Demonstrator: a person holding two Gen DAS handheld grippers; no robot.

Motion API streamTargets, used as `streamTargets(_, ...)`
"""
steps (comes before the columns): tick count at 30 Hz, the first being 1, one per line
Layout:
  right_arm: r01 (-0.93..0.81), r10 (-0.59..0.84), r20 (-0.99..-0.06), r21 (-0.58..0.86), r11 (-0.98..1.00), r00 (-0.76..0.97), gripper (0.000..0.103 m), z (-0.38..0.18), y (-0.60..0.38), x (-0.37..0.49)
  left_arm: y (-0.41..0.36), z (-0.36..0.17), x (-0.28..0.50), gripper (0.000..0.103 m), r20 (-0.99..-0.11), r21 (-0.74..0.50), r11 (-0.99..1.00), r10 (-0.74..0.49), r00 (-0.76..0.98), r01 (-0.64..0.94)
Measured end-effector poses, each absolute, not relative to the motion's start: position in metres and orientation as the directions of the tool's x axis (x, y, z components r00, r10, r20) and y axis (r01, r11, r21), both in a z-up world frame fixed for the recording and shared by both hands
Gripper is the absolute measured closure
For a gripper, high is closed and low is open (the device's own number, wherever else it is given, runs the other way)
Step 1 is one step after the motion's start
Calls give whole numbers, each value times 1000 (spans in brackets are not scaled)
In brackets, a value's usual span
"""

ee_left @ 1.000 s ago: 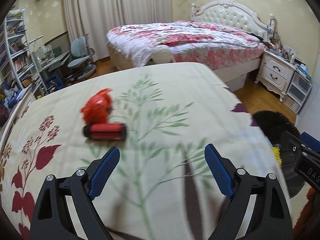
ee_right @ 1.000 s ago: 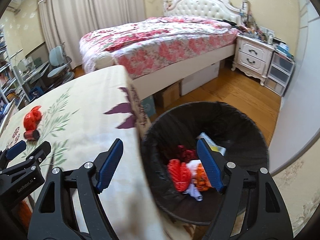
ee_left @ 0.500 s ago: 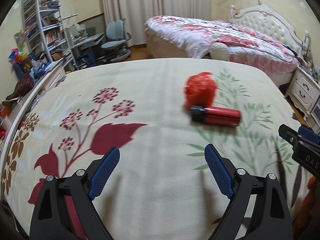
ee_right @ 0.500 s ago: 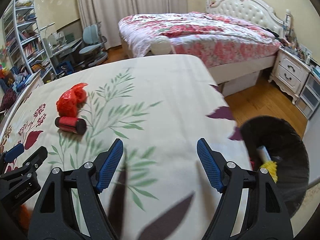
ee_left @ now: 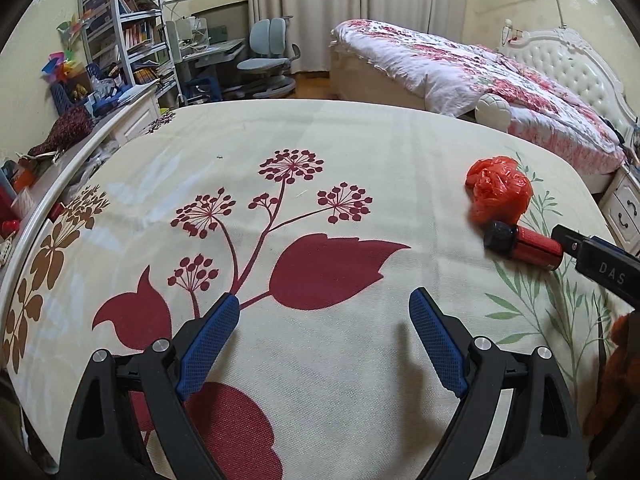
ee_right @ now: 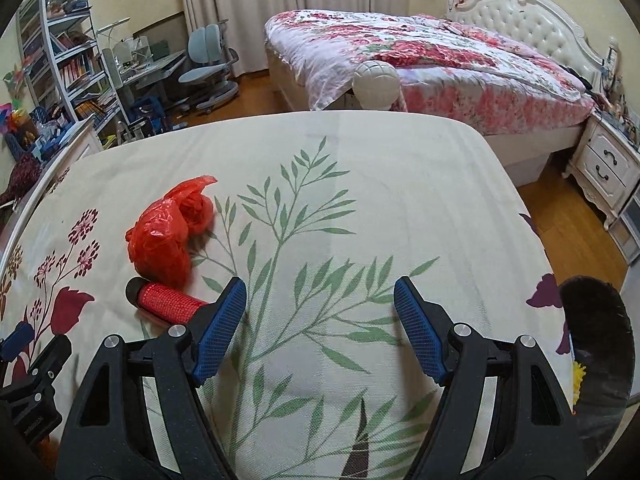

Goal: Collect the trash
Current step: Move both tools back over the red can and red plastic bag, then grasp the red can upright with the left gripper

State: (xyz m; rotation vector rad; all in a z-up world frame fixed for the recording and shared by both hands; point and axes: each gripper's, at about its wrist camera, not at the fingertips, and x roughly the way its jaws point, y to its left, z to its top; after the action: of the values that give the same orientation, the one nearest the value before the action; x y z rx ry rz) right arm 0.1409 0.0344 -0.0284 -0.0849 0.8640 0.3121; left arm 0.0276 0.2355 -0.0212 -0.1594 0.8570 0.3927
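Both tongs, left (ee_left: 324, 320) and right (ee_right: 320, 304), are held spread and empty above the floral bedspread (ee_right: 360, 184), where a crumpled red bag (ee_right: 166, 230) touches a red cylinder (ee_right: 170, 304), presumably awaiting transfer to the black bin (ee_right: 600, 344).

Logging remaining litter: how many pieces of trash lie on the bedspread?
2: a crumpled red plastic bag and, touching its near side, a red cylinder with a black cap. Nothing else shows; the foreground is partly hidden.
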Motion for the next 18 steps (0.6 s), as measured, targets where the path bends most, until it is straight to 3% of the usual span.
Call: streamTargets(18, -462, 307, -769, 17, 887, 560, 28, -31, 94, 90, 243, -22, 26, 17, -770, 2, 911, 265, 581, -413)
